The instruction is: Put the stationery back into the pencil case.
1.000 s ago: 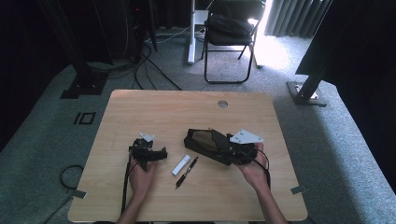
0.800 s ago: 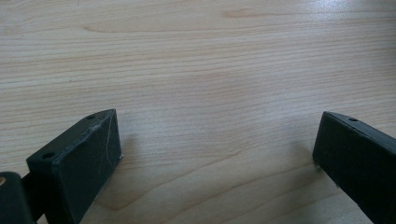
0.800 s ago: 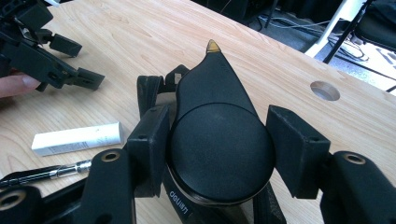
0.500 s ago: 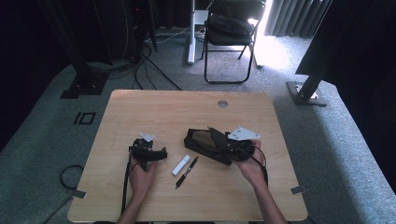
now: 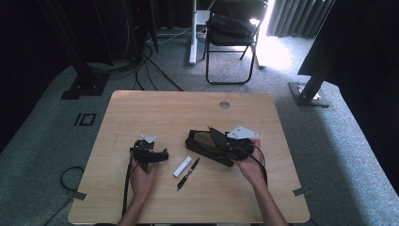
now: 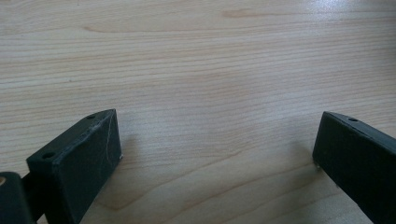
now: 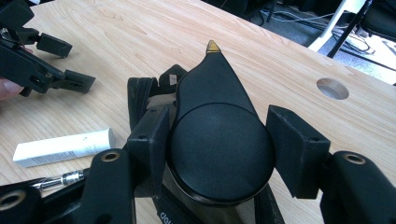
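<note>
Your right gripper [image 7: 219,140] straddles a black teardrop-shaped lid [image 7: 217,135] with a gold tip, which sits on top of a black case [image 5: 207,145] right of the table's middle. The left pad [image 7: 152,140] looks pressed against the round end of the lid; the right pad [image 7: 294,147] stands just beside the rim, and you cannot tell from here whether it touches. So: jaws wide around the lid, grip not confirmed. Judgement: you come at the round end because it is the widest, firmest part to clamp, with the tapered tip pointing away from you.

Your left gripper [image 5: 149,155] rests low over bare wood, jaws spread with nothing between them, as its own view shows. It lies left of the white tube [image 5: 182,166] and the pen [image 5: 188,173], which lie side by side between your two hands. Judgement: you keep it parked there to stay clear of the case while the right one works, yet near enough to steady the case body if the lid resists

The wooden table [image 5: 169,108] is bare beyond these
</note>
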The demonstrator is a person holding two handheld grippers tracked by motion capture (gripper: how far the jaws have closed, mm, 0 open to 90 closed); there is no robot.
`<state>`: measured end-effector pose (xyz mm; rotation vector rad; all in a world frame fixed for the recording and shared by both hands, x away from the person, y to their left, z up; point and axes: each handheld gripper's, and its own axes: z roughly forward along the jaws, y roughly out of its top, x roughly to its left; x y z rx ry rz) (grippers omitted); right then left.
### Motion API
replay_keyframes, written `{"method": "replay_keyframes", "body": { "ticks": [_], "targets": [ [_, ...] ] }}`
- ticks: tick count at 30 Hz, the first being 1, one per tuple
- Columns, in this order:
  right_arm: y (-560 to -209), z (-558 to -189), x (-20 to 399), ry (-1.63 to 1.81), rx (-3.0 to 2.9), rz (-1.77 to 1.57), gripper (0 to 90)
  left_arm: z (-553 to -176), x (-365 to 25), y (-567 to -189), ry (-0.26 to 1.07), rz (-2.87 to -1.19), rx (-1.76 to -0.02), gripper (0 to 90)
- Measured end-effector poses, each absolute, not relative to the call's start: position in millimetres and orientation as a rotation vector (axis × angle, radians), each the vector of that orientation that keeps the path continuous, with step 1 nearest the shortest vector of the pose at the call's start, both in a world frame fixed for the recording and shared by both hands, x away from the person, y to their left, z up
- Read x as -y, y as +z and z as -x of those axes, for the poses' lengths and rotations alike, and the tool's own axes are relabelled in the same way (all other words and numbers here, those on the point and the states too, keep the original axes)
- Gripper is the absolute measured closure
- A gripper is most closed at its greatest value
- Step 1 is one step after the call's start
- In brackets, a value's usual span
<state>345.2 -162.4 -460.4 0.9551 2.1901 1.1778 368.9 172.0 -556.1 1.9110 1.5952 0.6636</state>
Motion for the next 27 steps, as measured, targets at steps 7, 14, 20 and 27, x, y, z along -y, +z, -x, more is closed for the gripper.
{"method": "replay_keyframes", "body": {
  "ticks": [7,14,20,27],
  "targets": [
    [-463.6,-349.9,159.3,1.179,-2.199,-0.970,41.6,-368.9,-172.0,-556.1,0.664,-1.911,-1.595,1.3],
    [-467.0,-353.9,157.5,1.174,-2.206,-0.978,41.7,-368.9,-172.0,-556.1,0.664,-1.911,-1.595,1.3],
    [-469.8,-356.2,156.5,1.167,-2.213,-0.984,41.7,-368.9,-172.0,-556.1,0.664,-1.911,-1.595,1.3],
    [-472.7,-357.9,155.1,1.161,-2.221,-0.991,41.7,-368.9,-172.0,-556.1,0.664,-1.911,-1.595,1.3]
  ]
}}
